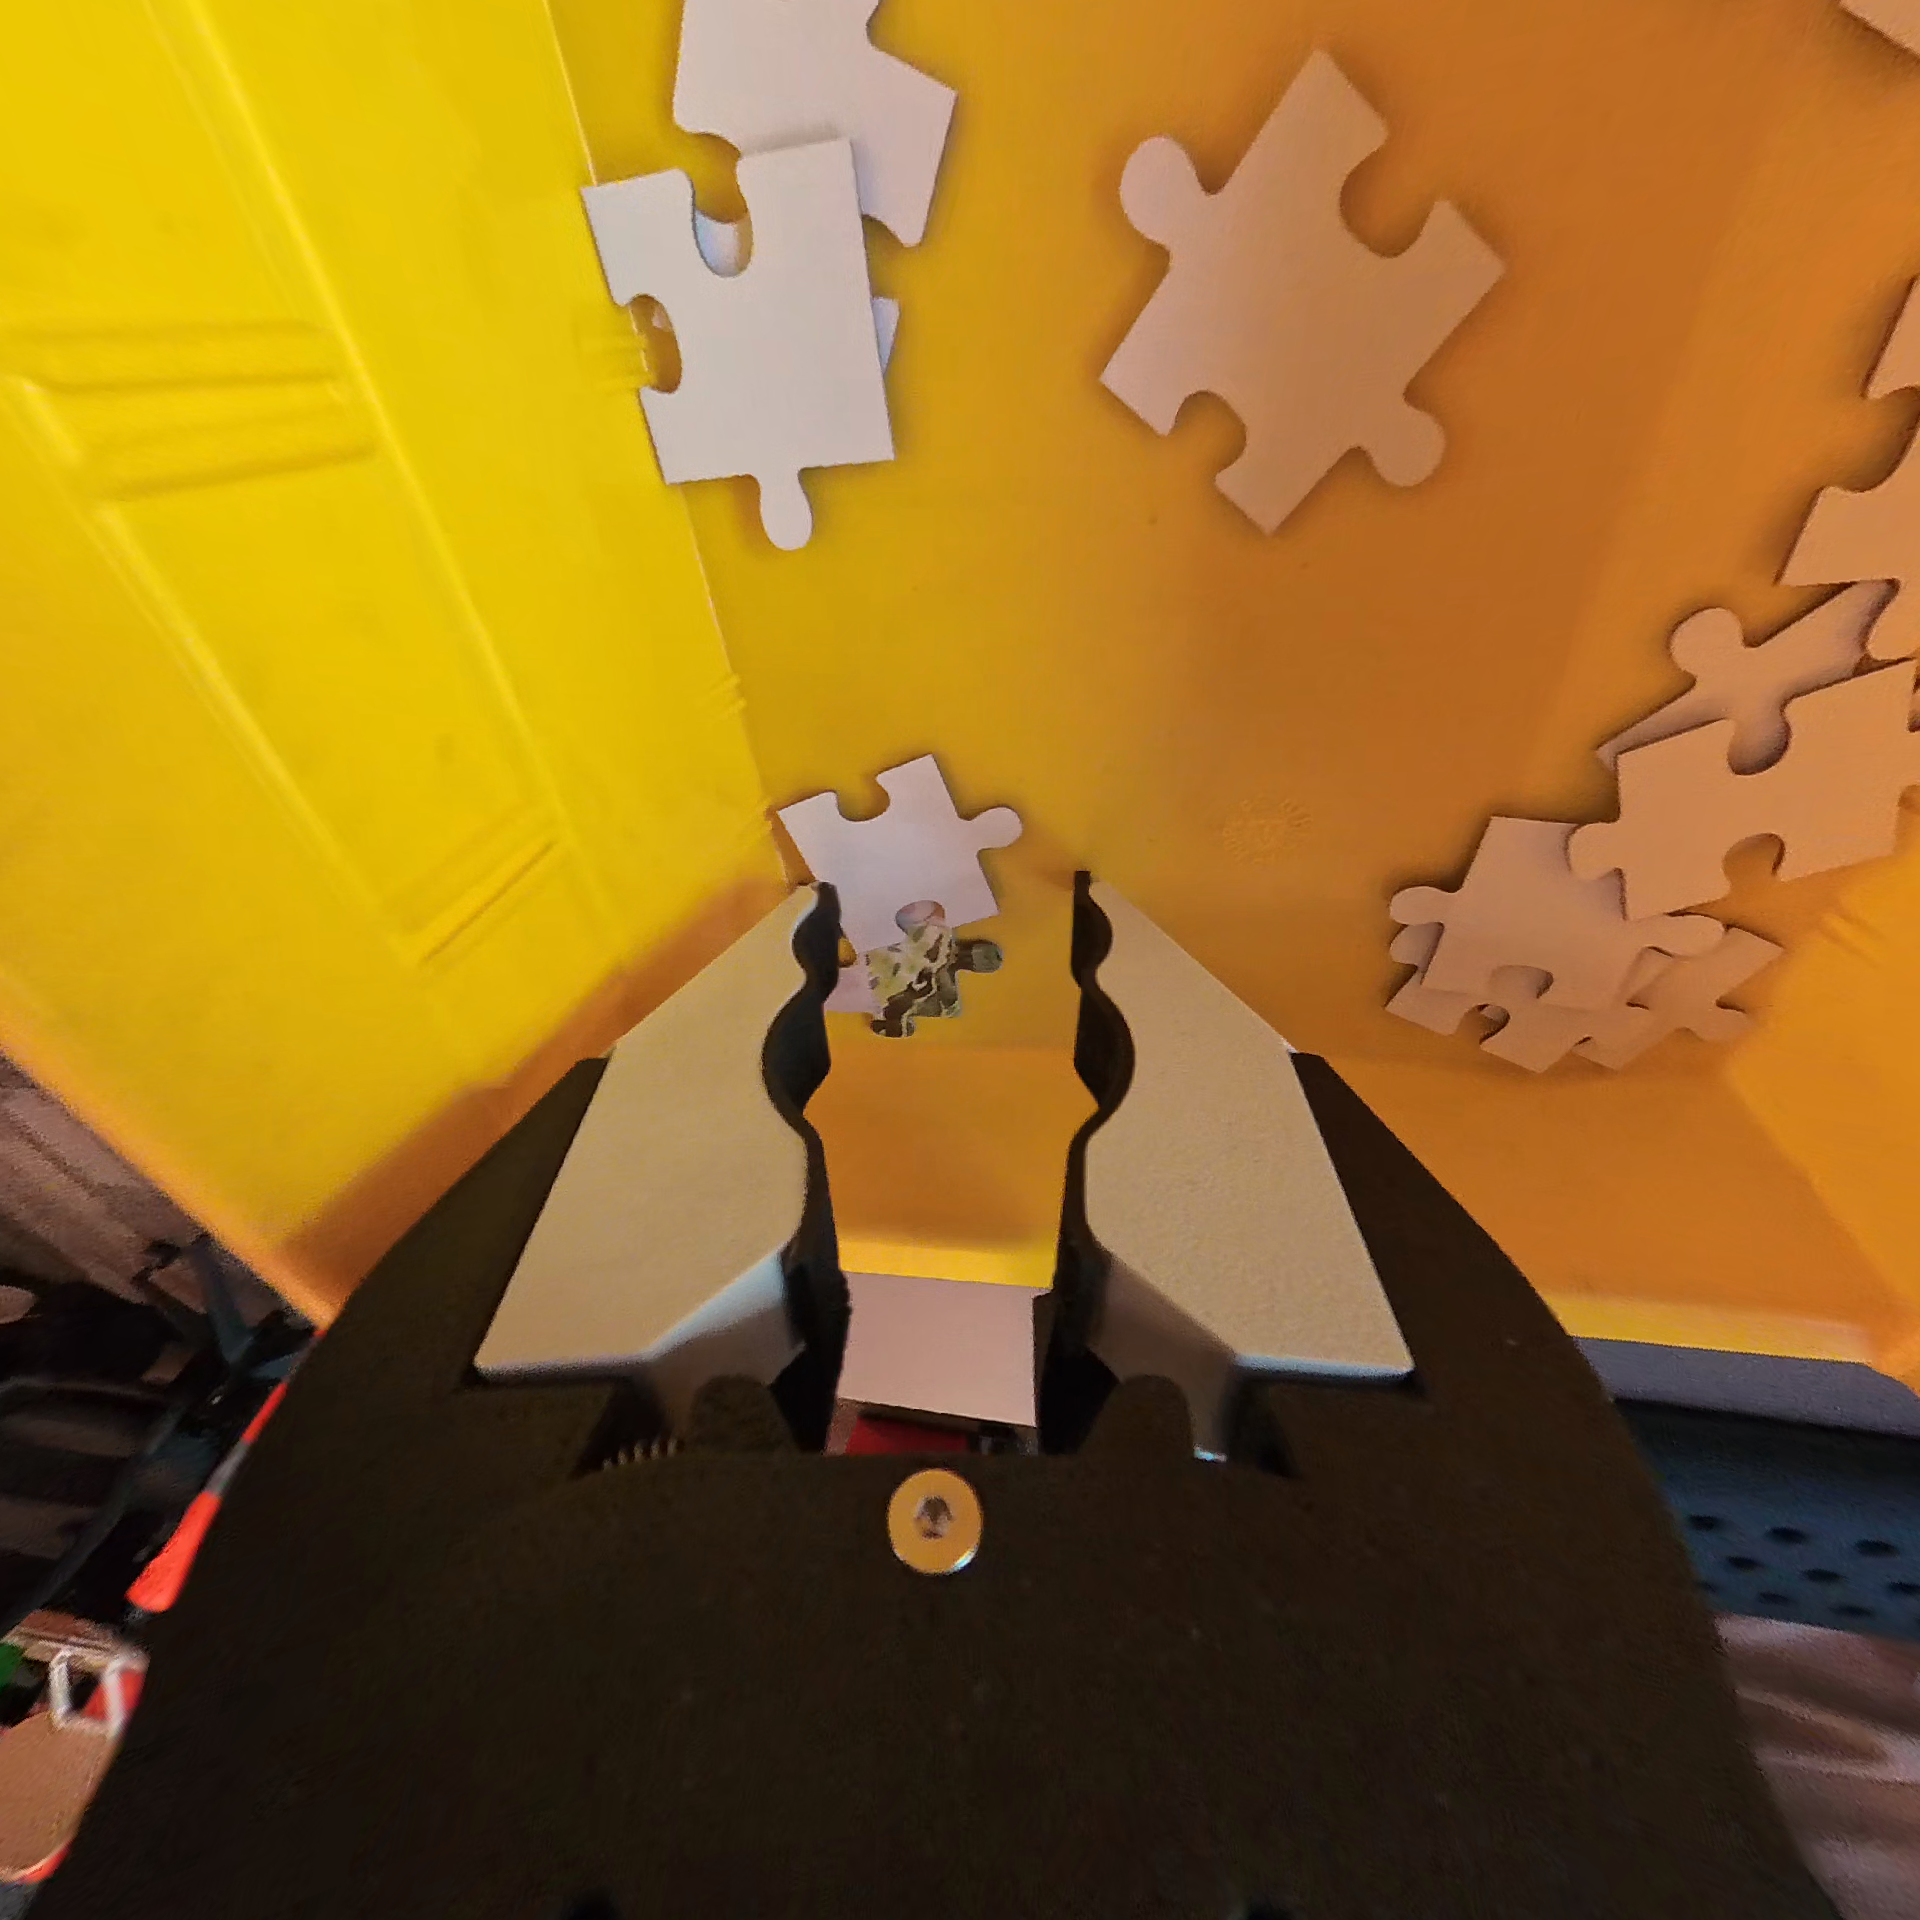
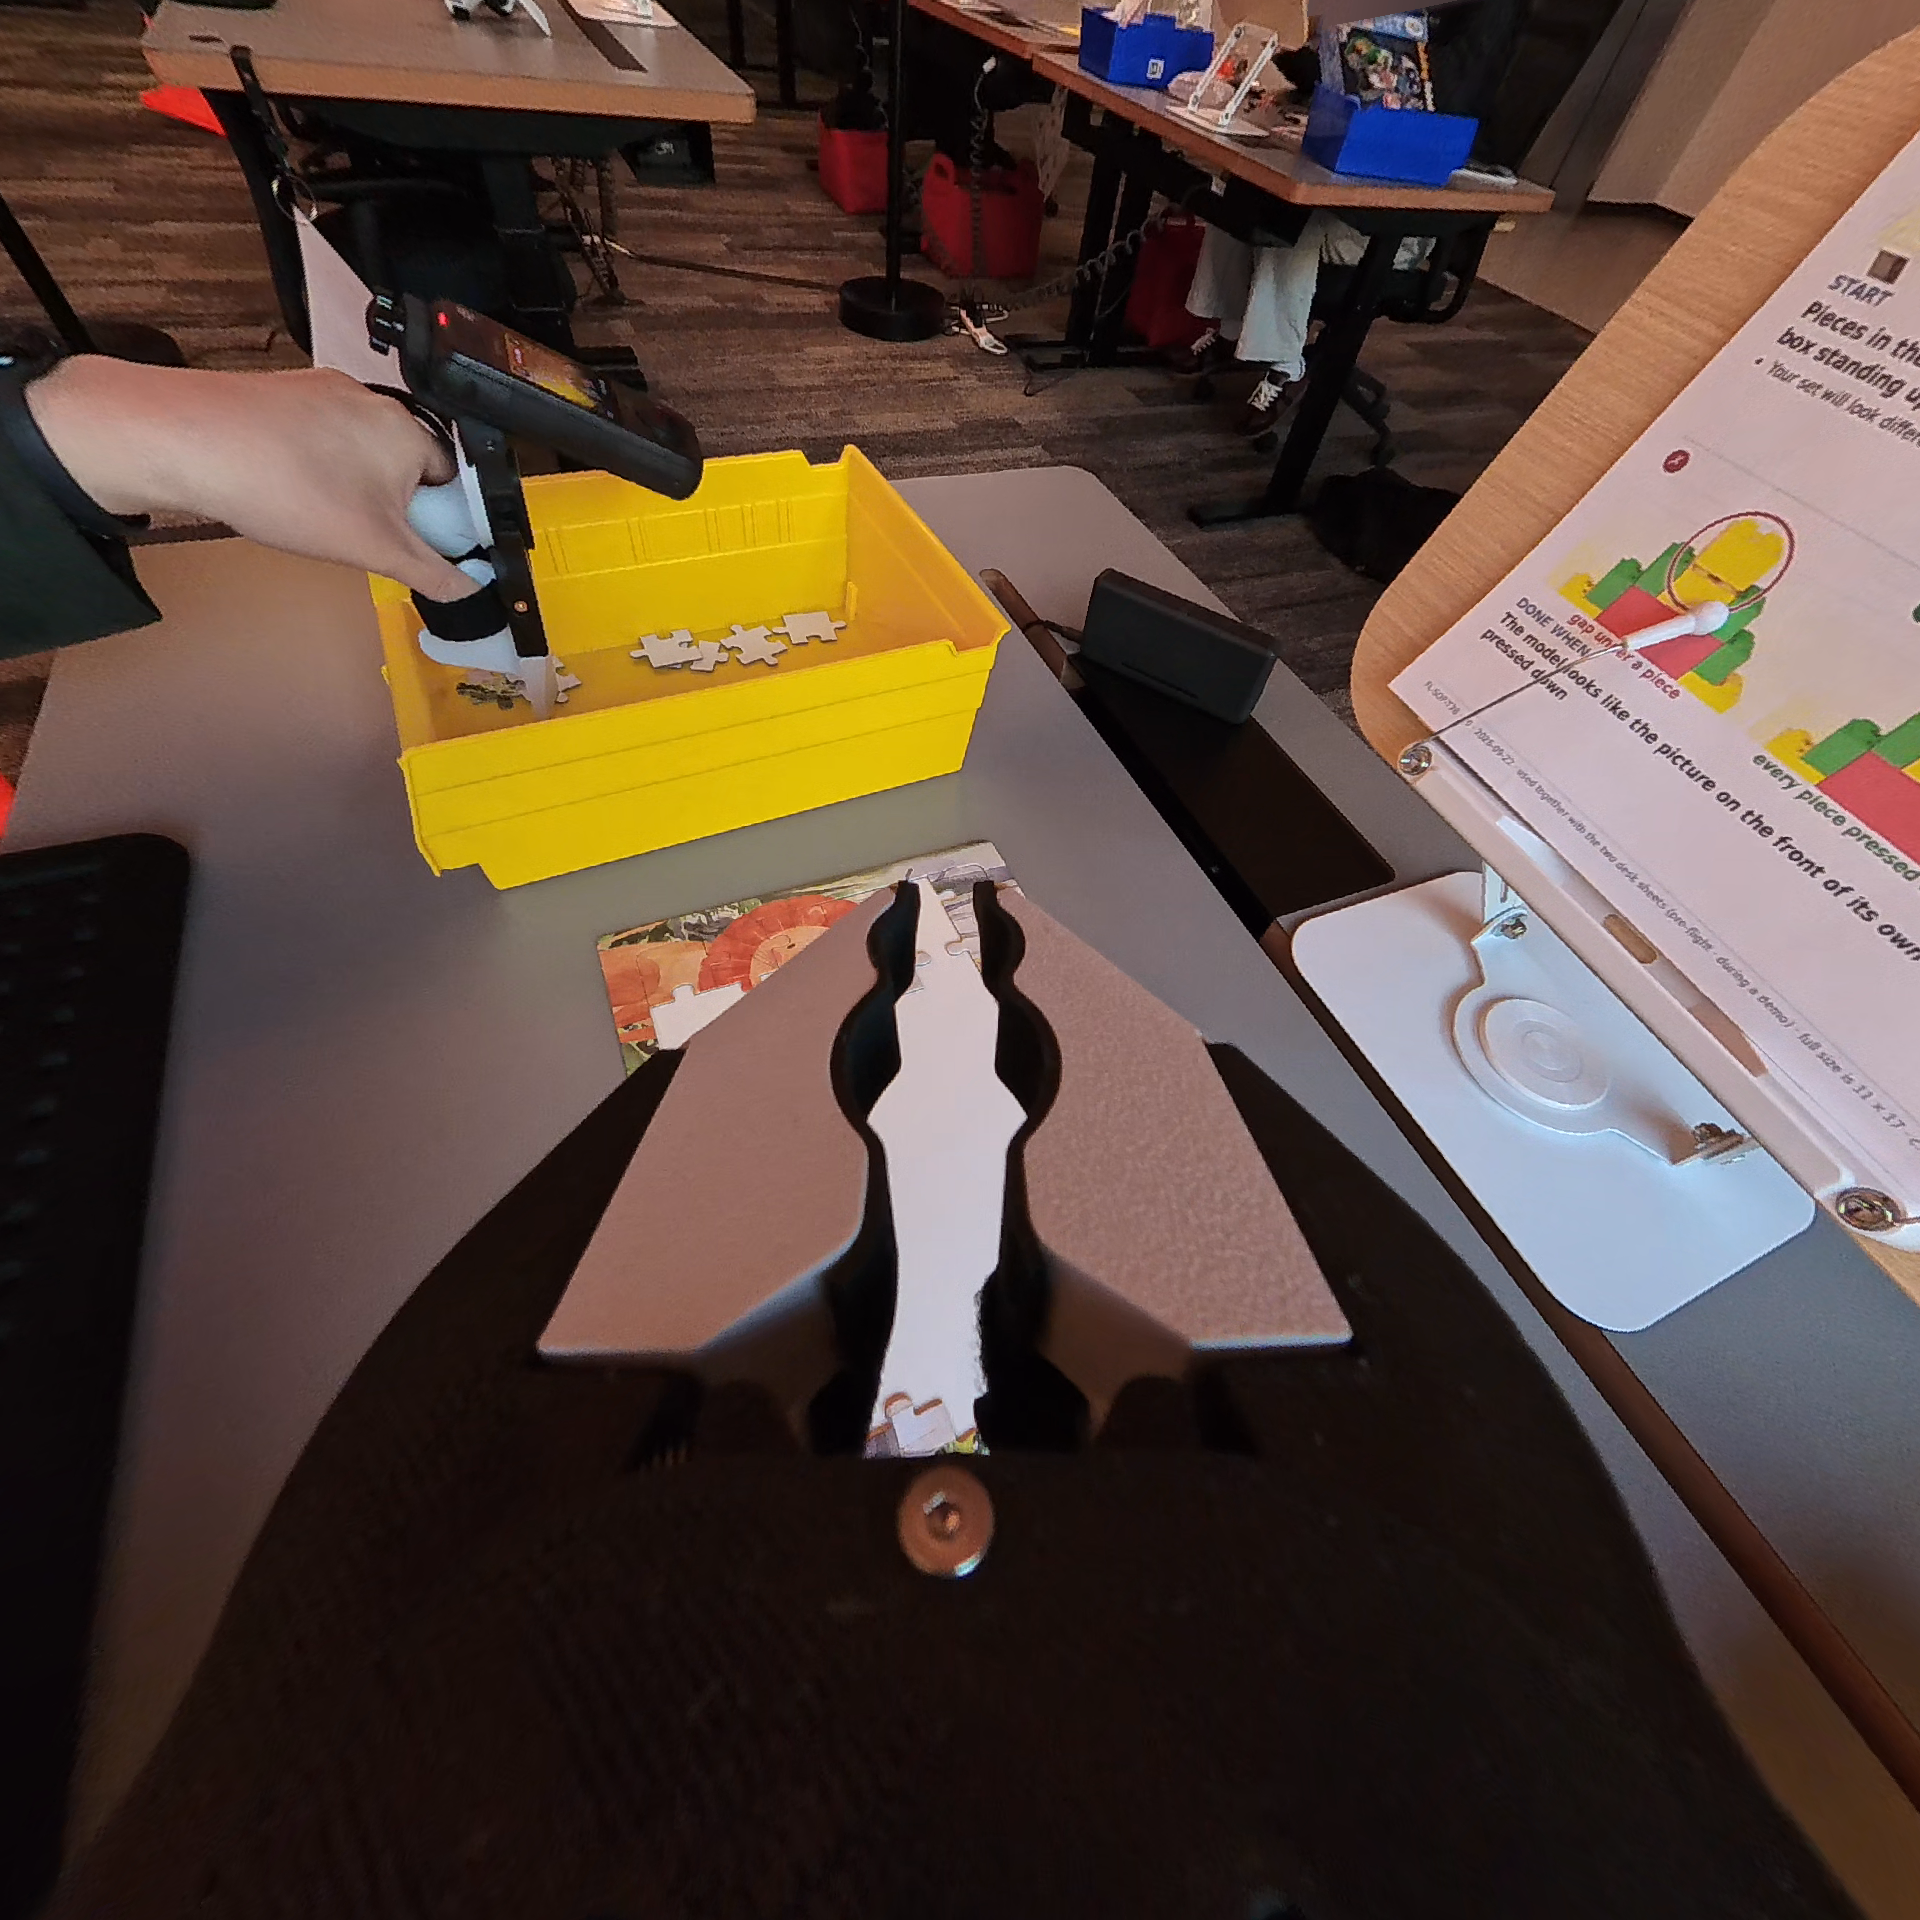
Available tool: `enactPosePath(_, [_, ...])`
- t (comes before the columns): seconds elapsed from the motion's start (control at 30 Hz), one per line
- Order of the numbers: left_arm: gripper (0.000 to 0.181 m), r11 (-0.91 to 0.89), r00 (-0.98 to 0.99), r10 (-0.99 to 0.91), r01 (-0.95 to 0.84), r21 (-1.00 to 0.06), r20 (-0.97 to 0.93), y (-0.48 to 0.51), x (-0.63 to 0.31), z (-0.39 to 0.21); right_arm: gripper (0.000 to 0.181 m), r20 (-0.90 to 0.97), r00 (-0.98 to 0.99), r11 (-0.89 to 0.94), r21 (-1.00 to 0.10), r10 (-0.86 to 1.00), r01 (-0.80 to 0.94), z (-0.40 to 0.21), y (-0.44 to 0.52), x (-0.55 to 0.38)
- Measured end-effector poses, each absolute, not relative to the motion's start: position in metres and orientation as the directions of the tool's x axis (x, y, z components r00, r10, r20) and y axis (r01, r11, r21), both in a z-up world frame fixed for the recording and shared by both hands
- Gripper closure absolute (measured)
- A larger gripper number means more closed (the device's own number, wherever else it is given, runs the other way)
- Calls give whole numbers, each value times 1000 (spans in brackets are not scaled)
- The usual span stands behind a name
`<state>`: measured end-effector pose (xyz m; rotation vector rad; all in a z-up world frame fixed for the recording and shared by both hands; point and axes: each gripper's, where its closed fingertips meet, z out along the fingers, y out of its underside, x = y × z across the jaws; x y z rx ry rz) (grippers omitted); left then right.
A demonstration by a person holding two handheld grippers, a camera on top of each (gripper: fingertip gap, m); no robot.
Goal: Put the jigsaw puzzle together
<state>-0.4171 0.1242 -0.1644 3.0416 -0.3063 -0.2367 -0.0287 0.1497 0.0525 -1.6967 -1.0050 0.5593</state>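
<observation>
The yellow bin (image 1: pixel 1143 727) holds several loose puzzle pieces, most of them white side up. My left gripper (image 1: pixel 951 899) is open inside the bin near its left wall. A white piece (image 1: pixel 904 852) and a patterned piece (image 1: pixel 925 982) lie just beyond and between its fingertips. A large white piece (image 1: pixel 1299 301) lies farther off. The right wrist view shows the bin (image 2: pixel 696 769), the hand-held left gripper (image 2: pixel 535 675) dipping into it, and the partly built puzzle (image 2: pixel 727 956) on the grey table. My right gripper (image 2: pixel 945 896) hovers over the puzzle, jaws a narrow gap apart, with nothing between them.
A stack of white pieces (image 1: pixel 1558 956) lies at the bin's right. A black keyboard (image 2: pixel 73 1091) sits at the table's left. A white stand base (image 2: pixel 1538 1091) with an instruction sheet (image 2: pixel 1714 623) and a dark box (image 2: pixel 1174 644) are at the right. One gripper's finger ends stand about 45 cm off the other's.
</observation>
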Motion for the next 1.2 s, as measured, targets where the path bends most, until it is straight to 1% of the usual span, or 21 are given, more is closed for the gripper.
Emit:
enactPosePath(0.07, [150, -981, 978, -185, -177, 85, -98, 123, -412, -166, 171, 103, 538, -109, -931, 837, 348, 53, 149, -29])
enactPosePath(0.17, [155, -984, 979, -173, -166, 68, -108, 123, -415, -166, 171, 107, 537, -107, -930, 837, 351, 53, 149, -29])
enactPosePath(0.2, [170, -982, 974, -184, -177, 66, -135, 123, -419, -165, 171, 106, 536, -107, -930, 838, 352, 53, 148, -29])
enactPosePath(0.23, [170, -979, 969, -202, -194, 63, -141, 123, -419, -165, 170, 106, 535, -107, -930, 838, 353, 53, 148, -29])
enactPosePath(0.33, [181, -976, 966, -219, -214, 45, -140, 123, -419, -164, 170, 111, 531, -105, -927, 840, 361, 52, 147, -31])
enactPosePath(0.43, [181, -971, 956, -237, -237, 22, -171, 125, -423, -157, 170, 117, 526, -104, -923, 842, 370, 51, 147, -32])
enactPosePath(0.57, [181, -963, 952, -245, -261, -64, -184, 132, -421, -134, 170, 122, 520, -103, -918, 846, 382, 49, 146, -35])
enactPosePath(0.63, [181, -954, 957, -255, -272, -123, -139, 134, -411, -118, 170, 123, 514, -103, -915, 849, 389, 47, 145, -38])
enactPosePath(0.73, [181, -927, 952, -306, -301, -224, -12, 133, -386, -91, 170, 125, 491, -99, -909, 862, 406, 43, 143, -45])
enactPosePath(0.8, [181, -916, 945, -322, -325, -236, -54, 133, -389, -86, 170, 144, 471, -89, -895, 871, 437, 37, 141, -51])
enactPosePath(0.87, [181, -917, 941, -319, -337, -215, -114, 135, -397, -98, 170, 167, 452, -76, -879, 876, 471, 31, 139, -55])
enactPosePath(0.9, [181, -916, 936, -326, -347, -199, -132, 135, -398, -108, 170, 176, 446, -70, -873, 878, 483, 30, 138, -56])
enactPosePath(0.93, [170, -919, 932, -329, -353, -176, -151, 135, -401, -119, 170, 181, 441, -66, -870, 879, 489, 29, 138, -57])
enactPosePath(1.0, [136, -931, 930, -324, -346, -118, -172, 132, -406, -138, 170, 181, 439, -64, -870, 880, 489, 30, 137, -58])
enactPosePath(1.03, [126, -935, 930, -322, -342, -96, -176, 131, -408, -146, 170, 178, 440, -66, -872, 880, 484, 30, 137, -58])
enactPosePath(1.1, [128, -945, 934, -304, -321, -65, -188, 130, -412, -157, 170, 170, 442, -69, -877, 881, 476, 31, 137, -57])
enactPosePath(1.2, [126, -955, 939, -273, -290, -56, -210, 132, -416, -162, 170, 165, 442, -75, -876, 881, 476, 30, 137, -56])
